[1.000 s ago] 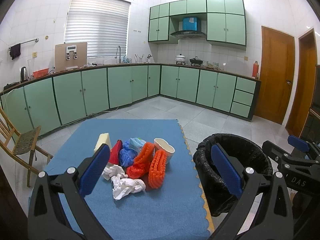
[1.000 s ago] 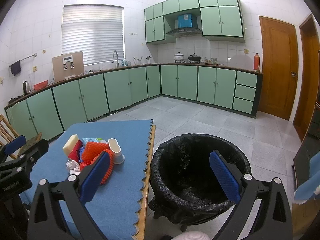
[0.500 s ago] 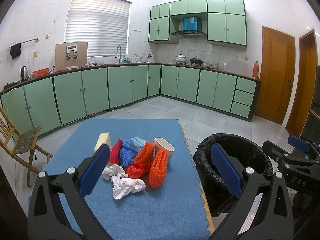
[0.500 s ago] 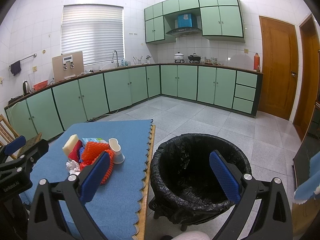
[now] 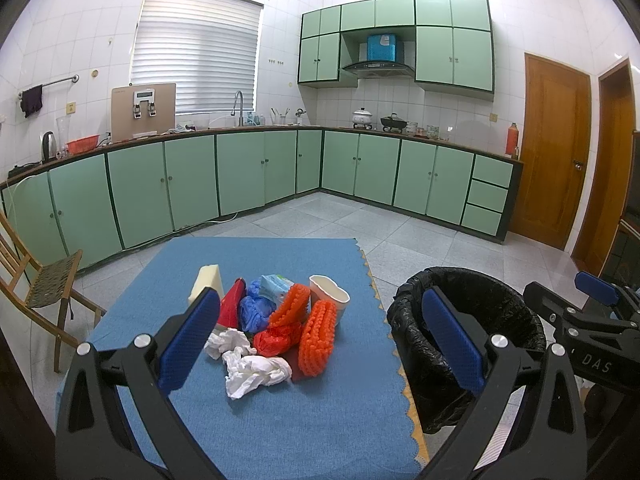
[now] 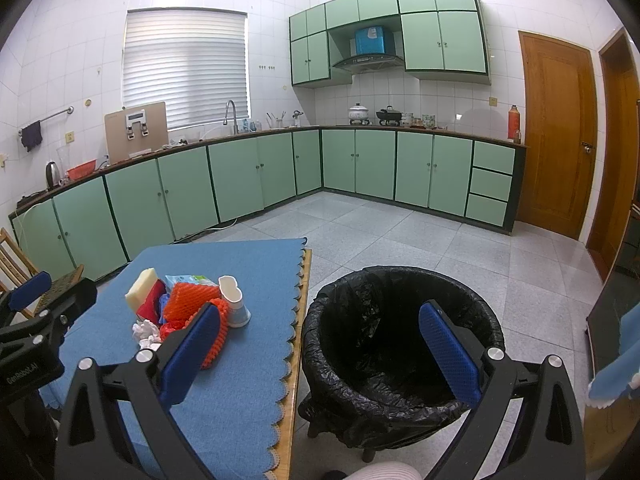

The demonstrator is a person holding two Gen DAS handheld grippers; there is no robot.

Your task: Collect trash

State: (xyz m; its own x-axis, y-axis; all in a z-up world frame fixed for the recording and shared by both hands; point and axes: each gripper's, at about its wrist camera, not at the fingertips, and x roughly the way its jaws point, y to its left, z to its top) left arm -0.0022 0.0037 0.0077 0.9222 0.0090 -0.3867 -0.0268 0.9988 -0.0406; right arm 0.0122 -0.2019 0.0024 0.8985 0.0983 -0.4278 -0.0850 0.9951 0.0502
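Trash pile (image 5: 276, 324) sits mid-cloth on the blue cloth (image 5: 280, 420), all bunched together. Nearest the left gripper: white tissue wads (image 5: 252, 368). Behind them orange foam net (image 5: 318, 332), red bag (image 5: 272, 340), blue bag (image 5: 254, 310), red wedge-shaped piece (image 5: 232, 306). Paper cup (image 5: 328, 298) at the right back of the pile, lying tilted, mouth up toward camera in the left view. Yellow sponge (image 5: 208, 286) at back left, blue wipes pack (image 5: 276, 284) behind the nets. Items touch or overlap each other; probably heaped on purpose so one reach zone covers all.

Bin (image 6: 400, 344) with black liner stands on the floor just beside the cloth's right edge, below table height, mouth open. Looks placed so trash only needs a short carry sideways and a drop.

Left gripper (image 5: 320, 340): jaws wide apart, nothing between them, aimed at the pile, above the near cloth, not touching anything. Tissue lies closest on its line, likely first pick.

Right gripper (image 6: 320, 352): jaws also spread wide, holding nothing, hovering with the bin rim between its pads in view; pile sits off to its left. Each gripper shows at the edge of the other's view, so they're side by side, apart.

Nothing visible inside the bin, though its bottom is dark. Judging by that, task at start, no piece collected yet.

Risk: loose, light items; grabbing one may drag neighbours.

Around: tiled floor, green cabinets (image 5: 192, 184), wooden chair (image 5: 36, 280) left of table.
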